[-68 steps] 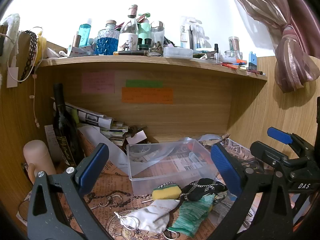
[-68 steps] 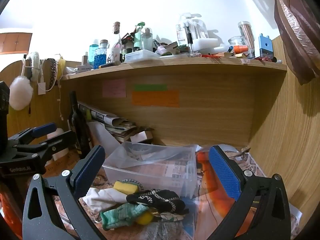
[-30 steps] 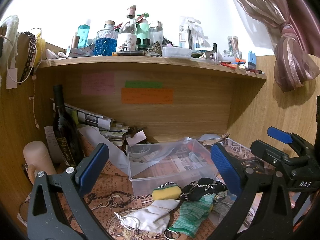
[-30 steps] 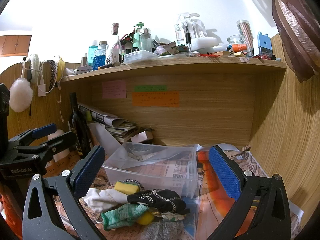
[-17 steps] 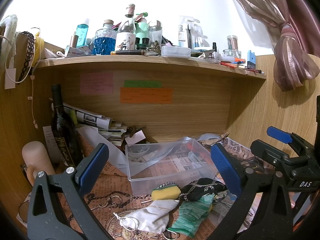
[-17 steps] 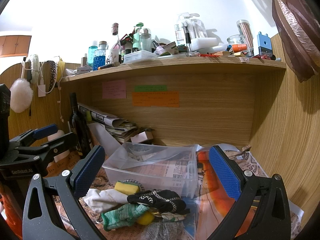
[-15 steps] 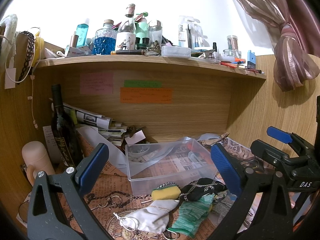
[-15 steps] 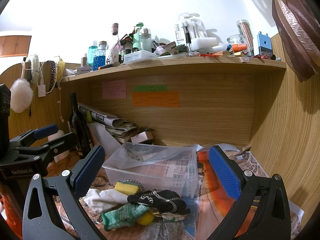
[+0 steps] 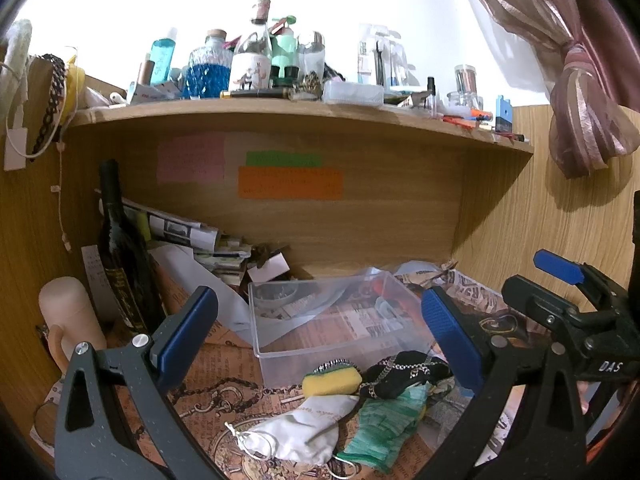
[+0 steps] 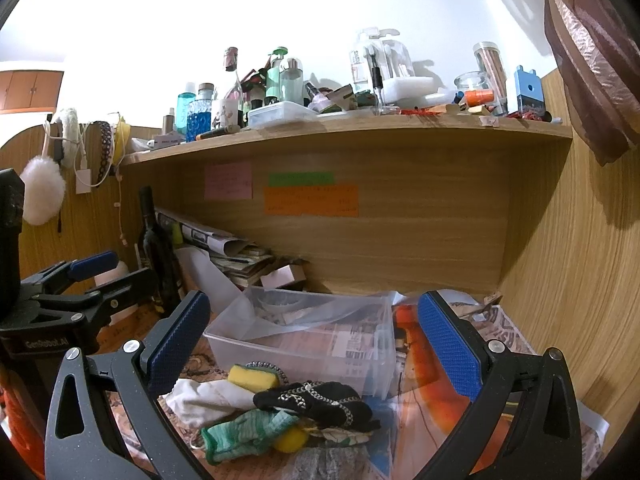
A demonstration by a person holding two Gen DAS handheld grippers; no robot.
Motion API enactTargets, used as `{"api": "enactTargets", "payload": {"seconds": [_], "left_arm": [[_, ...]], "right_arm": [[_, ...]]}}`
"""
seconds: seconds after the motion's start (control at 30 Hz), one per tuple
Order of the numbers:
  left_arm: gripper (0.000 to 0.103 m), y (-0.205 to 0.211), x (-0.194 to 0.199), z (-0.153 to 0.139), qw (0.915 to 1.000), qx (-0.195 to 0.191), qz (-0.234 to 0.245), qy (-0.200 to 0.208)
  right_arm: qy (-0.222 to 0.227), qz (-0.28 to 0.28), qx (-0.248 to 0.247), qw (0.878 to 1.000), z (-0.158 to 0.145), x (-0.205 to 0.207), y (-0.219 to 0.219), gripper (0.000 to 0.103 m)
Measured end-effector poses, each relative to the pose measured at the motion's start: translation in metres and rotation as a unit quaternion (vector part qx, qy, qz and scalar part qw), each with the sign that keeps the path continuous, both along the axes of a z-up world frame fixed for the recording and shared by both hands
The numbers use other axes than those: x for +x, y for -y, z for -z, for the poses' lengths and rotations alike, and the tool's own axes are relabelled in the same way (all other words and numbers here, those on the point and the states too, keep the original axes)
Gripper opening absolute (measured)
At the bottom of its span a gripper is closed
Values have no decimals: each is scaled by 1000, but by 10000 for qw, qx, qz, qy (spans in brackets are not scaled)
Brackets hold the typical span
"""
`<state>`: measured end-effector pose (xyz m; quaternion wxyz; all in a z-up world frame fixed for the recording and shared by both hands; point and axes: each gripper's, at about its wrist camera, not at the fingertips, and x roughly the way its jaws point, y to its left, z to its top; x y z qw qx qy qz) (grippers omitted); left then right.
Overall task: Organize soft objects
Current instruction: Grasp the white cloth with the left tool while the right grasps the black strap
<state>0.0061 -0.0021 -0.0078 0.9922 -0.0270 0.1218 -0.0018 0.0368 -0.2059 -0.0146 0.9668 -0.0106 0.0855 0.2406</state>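
A pile of soft things lies on the paper-covered desk in front of a clear plastic bin [image 9: 320, 328] [image 10: 312, 340]: a yellow sponge [image 9: 332, 378] [image 10: 253, 377], a white cloth pouch [image 9: 296, 428] [image 10: 208, 398], a green cloth [image 9: 384, 420] [image 10: 248, 432], a black chain-trimmed pouch [image 9: 404, 374] [image 10: 316, 400] and a yellow ball [image 10: 290, 442]. My left gripper [image 9: 316, 328] is open and empty, above and behind the pile. My right gripper [image 10: 312, 332] is open and empty, likewise short of the pile.
A dark wine bottle [image 9: 120, 256] and a beige mug [image 9: 68, 320] stand at the left. Rolled newspapers [image 9: 188, 236] lie against the back panel. A crowded shelf [image 9: 280, 104] hangs overhead. A wooden side wall [image 10: 580, 280] closes the right.
Almost nothing: both grippers stay open and hover in place, with only a slight drift of the view. The pile has not moved.
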Motion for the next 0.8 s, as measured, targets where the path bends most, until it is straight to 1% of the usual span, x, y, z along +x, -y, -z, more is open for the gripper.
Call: {"api": "enactTargets", "payload": {"seconds": [0.1, 0.2, 0.37, 0.47, 0.53, 0.6, 0.7, 0.8], "left_arm": [[103, -6, 9, 10, 9996, -106, 56, -242], [103, -12, 18, 21, 9984, -174, 102, -527], [103, -21, 33, 49, 9943, -92, 61, -1065], [103, -28, 43, 71, 9888, -137, 70, -1485], [103, -32, 49, 86, 9848, -164, 32, -1727], [103, -35, 55, 98, 9805, -215, 25, -1955], [103, -39, 63, 115, 9737, -316, 82, -2256], [103, -37, 69, 128, 9695, -299, 111, -2432]], "right_arm": [[-112, 74, 31, 9999, 4, 6, 1, 103], [-379, 111, -9, 9992, 12, 19, 4, 103], [-730, 176, -181, 9970, 31, 37, 10, 103], [-949, 269, -365, 9945, 44, 46, 11, 101], [-1116, 263, -429, 9925, 53, 52, 12, 97], [-1332, 203, -470, 9898, 62, 58, 13, 89], [-1610, 16, -435, 9860, 74, 63, 13, 88], [-1743, -190, -450, 9835, 82, 64, 6, 87]]}}
